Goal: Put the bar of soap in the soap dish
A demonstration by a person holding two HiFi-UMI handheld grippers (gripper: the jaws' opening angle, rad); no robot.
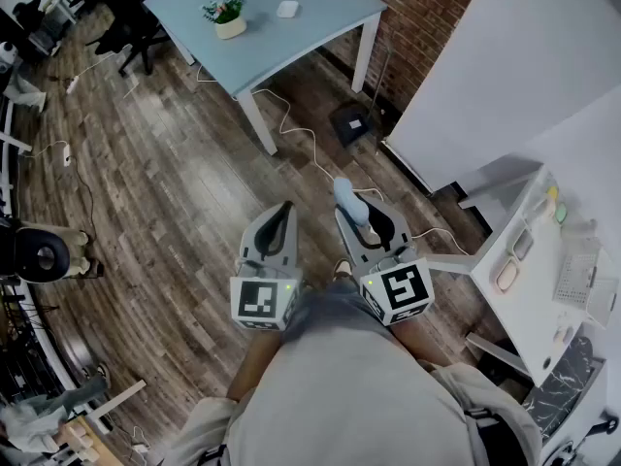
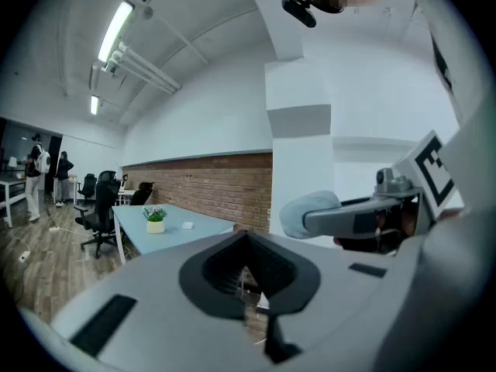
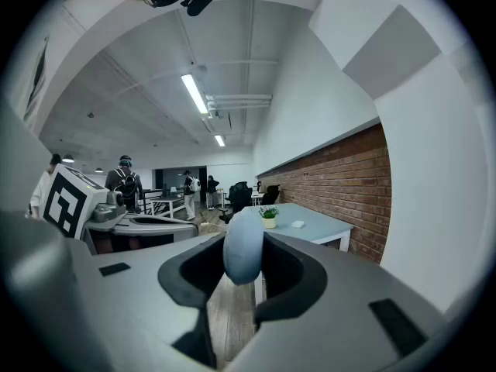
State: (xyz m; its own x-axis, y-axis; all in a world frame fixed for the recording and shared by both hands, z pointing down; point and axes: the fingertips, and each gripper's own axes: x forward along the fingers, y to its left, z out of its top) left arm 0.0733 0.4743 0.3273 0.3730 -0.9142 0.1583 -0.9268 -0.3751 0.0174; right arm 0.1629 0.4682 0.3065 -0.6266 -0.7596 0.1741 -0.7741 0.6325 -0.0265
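A pale blue oval bar of soap (image 1: pixel 346 195) (image 3: pixel 243 248) stands upright between the jaws of my right gripper (image 1: pixel 351 208) (image 3: pixel 244 260), which is shut on it. The left gripper view shows this soap (image 2: pixel 308 211) from the side. My left gripper (image 1: pixel 281 214) (image 2: pixel 246 276) is beside it at waist height, its jaws together with nothing in them. Both point out over the wooden floor. A pale oval dish (image 1: pixel 507 276), which may be the soap dish, lies on the white table (image 1: pixel 529 309) to the right, well away from both grippers.
A light blue table (image 1: pixel 320 17) at the back carries a potted plant (image 1: pixel 229 17) and a small white object (image 1: pixel 287 9). Cables and a black box (image 1: pixel 351 122) lie on the floor. A white rack (image 1: pixel 580 280) sits on the white table. Office chairs (image 1: pixel 126 27) stand far left.
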